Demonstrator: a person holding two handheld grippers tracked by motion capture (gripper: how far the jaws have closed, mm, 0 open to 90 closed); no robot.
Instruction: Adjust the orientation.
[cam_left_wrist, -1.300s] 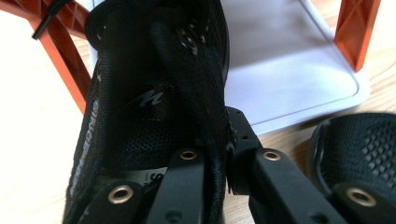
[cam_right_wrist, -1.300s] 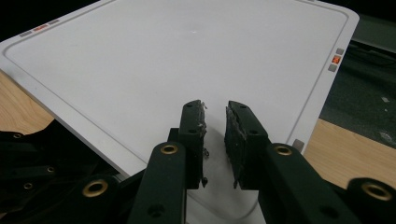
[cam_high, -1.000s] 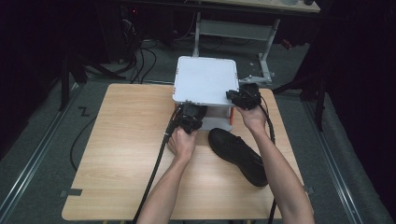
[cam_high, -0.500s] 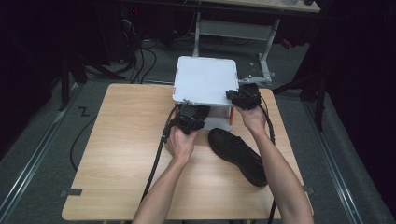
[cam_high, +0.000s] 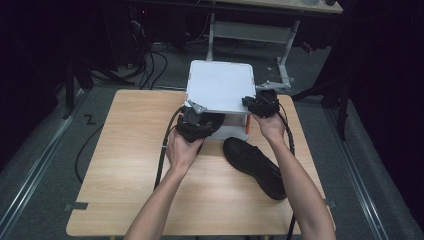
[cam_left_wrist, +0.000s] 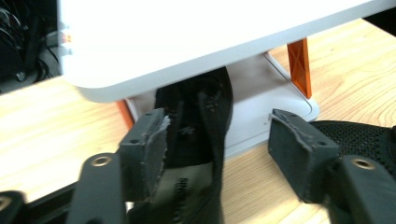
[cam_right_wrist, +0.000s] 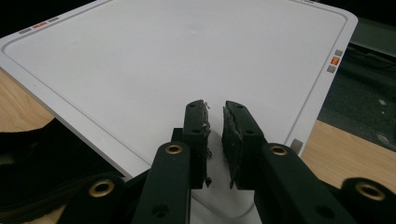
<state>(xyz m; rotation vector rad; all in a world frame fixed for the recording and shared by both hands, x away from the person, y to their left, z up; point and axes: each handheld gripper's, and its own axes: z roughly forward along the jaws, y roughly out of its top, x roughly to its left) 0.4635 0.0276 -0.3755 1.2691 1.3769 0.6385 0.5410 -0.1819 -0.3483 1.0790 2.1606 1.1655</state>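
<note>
A white two-level rack (cam_high: 220, 85) with orange posts (cam_left_wrist: 299, 65) stands at the table's far edge. One black shoe (cam_left_wrist: 201, 121) lies toe-first on the rack's lower shelf (cam_left_wrist: 261, 93), under the top plate. My left gripper (cam_left_wrist: 217, 123) is at its heel; its jaws have just been opening and now stand wide, with the heel between them and the right pad well clear. From above, the left gripper (cam_high: 205, 122) sits at the rack's front left corner. My right gripper (cam_right_wrist: 215, 106) rests shut over the top plate's right front corner (cam_high: 257, 102), nothing between its pads. A second black shoe (cam_high: 255, 165) lies on the table.
The wooden table (cam_high: 135, 150) has free room on its left half and along the front. Cables trail from both grippers down the forearms. Dark floor, cables and a desk frame (cam_high: 250, 30) lie beyond the table.
The left gripper's jaws have spread apart and let go of the shoe under the rack, and the left hand has drawn slightly back and to the left. The right gripper has kept still.
</note>
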